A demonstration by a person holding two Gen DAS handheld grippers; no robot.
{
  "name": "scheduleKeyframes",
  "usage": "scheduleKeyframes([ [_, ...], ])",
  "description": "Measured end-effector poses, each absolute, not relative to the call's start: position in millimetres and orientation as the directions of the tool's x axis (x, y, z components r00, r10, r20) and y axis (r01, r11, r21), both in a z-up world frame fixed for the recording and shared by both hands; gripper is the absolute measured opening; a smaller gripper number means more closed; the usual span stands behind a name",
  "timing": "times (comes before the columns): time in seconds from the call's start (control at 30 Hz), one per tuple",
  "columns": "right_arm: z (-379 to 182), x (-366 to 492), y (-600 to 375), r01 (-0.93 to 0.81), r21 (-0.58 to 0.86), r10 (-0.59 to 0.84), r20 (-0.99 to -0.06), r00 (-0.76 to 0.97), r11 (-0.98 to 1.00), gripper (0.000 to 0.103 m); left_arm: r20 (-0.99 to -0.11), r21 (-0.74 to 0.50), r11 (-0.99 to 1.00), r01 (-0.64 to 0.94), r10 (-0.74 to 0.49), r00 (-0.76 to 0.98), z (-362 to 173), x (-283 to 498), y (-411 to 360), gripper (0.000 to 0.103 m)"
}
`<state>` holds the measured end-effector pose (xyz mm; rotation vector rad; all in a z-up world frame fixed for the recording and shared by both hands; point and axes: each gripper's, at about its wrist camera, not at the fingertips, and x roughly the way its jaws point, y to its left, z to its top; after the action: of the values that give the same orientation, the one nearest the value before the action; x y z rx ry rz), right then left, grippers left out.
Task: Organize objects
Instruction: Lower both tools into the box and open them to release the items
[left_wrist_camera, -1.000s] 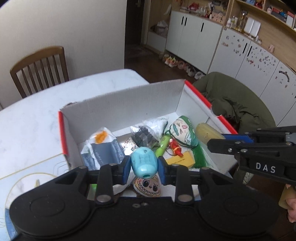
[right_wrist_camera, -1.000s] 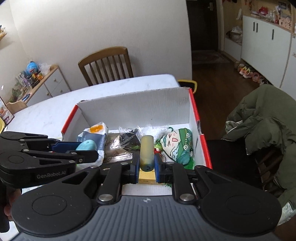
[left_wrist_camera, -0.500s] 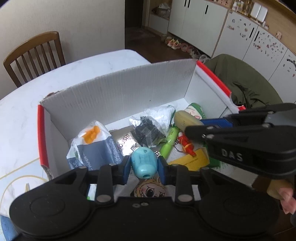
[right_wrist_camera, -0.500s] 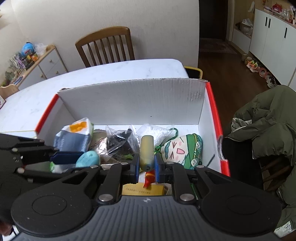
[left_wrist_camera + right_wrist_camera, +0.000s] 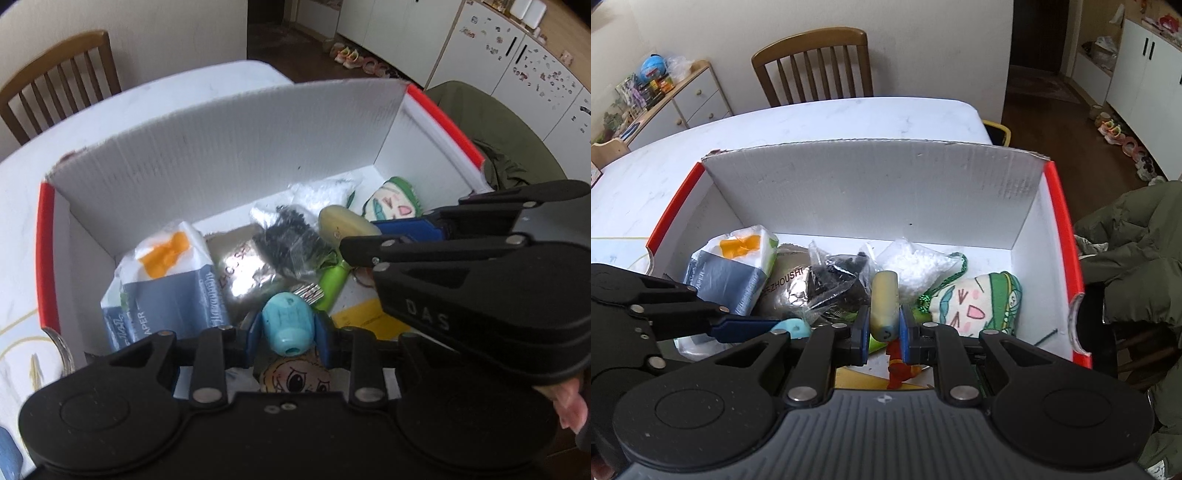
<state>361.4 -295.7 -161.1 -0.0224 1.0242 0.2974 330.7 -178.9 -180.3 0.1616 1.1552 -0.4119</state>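
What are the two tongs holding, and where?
Left tongs pinch a blue toy by its sides. Right tongs pinch a yellowish tube near its end.

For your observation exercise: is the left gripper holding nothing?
No, the left gripper is shut on a light blue egg-shaped toy above the box.

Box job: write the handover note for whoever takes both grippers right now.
Left gripper: shut on the blue toy, held over the near part of the box.
Right gripper: shut on the yellow tube, held over the middle of the box.
Already in the box: tissue pack, silver pouch, bag of black bits, bag of white bits, green plush, green marker, red figure, yellow card, face sticker.
Left to do: probably lower and release both held items into the box.
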Motion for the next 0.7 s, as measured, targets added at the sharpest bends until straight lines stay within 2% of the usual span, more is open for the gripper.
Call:
scheduleKeyframes([
  [0.33, -162, 365, -294, -0.257, 0.132, 0.243, -0.847, 0.473, 0.958, 0.015, -0.933, -0.106, 0.912, 0.396, -0.23, 0.278, -188, 338, -180, 0.032],
  [0.63, -152, 360, -296, -0.275, 0.125, 0.25, -0.838, 0.484, 0.953, 0.016, -0.918, -0.108, 0.905, 0.411, -0.25, 0.308, -178, 330, -179, 0.049],
  [0.7, -148, 357, -297, -0.271, 0.133, 0.256, -0.833, 0.49, 0.953, 0.016, -0.91, -0.116, 0.906, 0.407, -0.262, 0.322, -174, 327, -177, 0.056],
])
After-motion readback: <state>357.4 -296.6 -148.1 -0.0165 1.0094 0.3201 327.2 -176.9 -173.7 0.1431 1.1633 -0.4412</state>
